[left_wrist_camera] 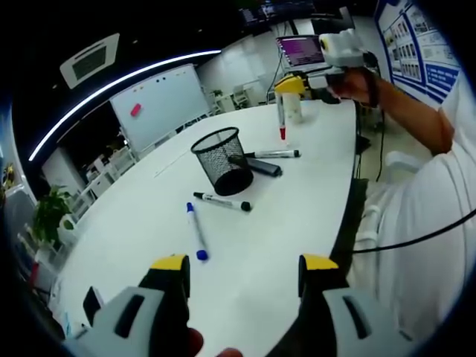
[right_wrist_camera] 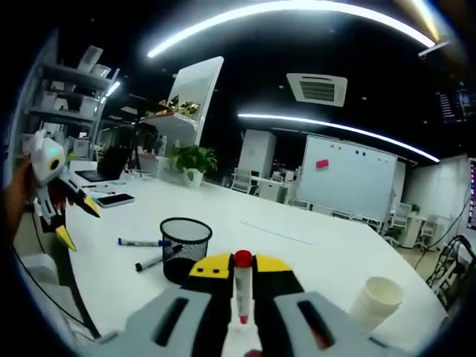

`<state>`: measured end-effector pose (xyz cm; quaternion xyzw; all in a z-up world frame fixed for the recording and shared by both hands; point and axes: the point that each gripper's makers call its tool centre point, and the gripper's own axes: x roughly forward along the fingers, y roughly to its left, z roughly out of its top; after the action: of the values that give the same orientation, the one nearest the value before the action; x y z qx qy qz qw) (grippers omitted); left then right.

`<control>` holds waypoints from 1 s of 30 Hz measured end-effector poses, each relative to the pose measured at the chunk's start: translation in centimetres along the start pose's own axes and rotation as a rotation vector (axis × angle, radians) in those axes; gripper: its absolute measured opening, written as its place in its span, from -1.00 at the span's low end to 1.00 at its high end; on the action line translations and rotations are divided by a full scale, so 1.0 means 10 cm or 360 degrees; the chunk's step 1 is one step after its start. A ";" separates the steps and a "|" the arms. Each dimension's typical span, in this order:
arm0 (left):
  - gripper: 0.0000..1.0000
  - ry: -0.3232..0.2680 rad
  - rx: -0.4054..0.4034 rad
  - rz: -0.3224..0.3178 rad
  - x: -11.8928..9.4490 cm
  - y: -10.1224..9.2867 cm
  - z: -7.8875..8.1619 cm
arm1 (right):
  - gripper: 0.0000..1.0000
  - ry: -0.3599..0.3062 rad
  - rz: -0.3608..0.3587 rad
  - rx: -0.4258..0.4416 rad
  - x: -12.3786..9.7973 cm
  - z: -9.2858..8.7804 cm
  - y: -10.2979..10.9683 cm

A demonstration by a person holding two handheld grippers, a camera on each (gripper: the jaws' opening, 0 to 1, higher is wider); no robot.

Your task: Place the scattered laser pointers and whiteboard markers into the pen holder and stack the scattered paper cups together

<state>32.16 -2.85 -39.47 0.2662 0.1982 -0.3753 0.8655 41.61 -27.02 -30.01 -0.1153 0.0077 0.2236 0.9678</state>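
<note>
White table, whiteboard behind

Pen holder mid-table — markers lying around it, paper cup probably farther off.

Mesh pen holder: one. Markers: four, namely blue, two black, red. Laser pointer: one. Paper cup: one.
</note>
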 end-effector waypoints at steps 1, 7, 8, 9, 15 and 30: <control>0.19 -0.0001 -0.0001 0.0000 0.00 0.00 0.00 | -0.80 -0.0001 0.0001 -0.0002 0.00 0.00 0.01; 0.19 -0.0002 0.0001 -0.0001 0.00 -0.05 0.03 | -0.80 -0.0017 -0.0001 0.0002 0.02 0.05 0.00; 0.19 0.0000 0.0002 -0.0001 0.00 -0.05 0.02 | -0.80 -0.0018 -0.0001 0.0001 0.03 0.06 0.00; 0.19 0.0002 0.0002 -0.0001 0.00 -0.05 0.02 | -0.80 -0.0019 0.0000 -0.0002 0.03 0.07 0.00; 0.19 0.0003 0.0003 -0.0006 0.01 -0.02 0.00 | -0.80 -0.0029 0.0006 -0.0005 0.06 0.12 0.01; 0.19 -0.0003 0.0001 -0.0007 0.01 -0.02 0.01 | -0.80 -0.0065 0.0026 0.0017 0.13 0.26 0.05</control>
<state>32.08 -3.08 -39.54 0.2654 0.1978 -0.3776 0.8648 42.50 -25.44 -27.63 -0.1055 -0.0100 0.2339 0.9665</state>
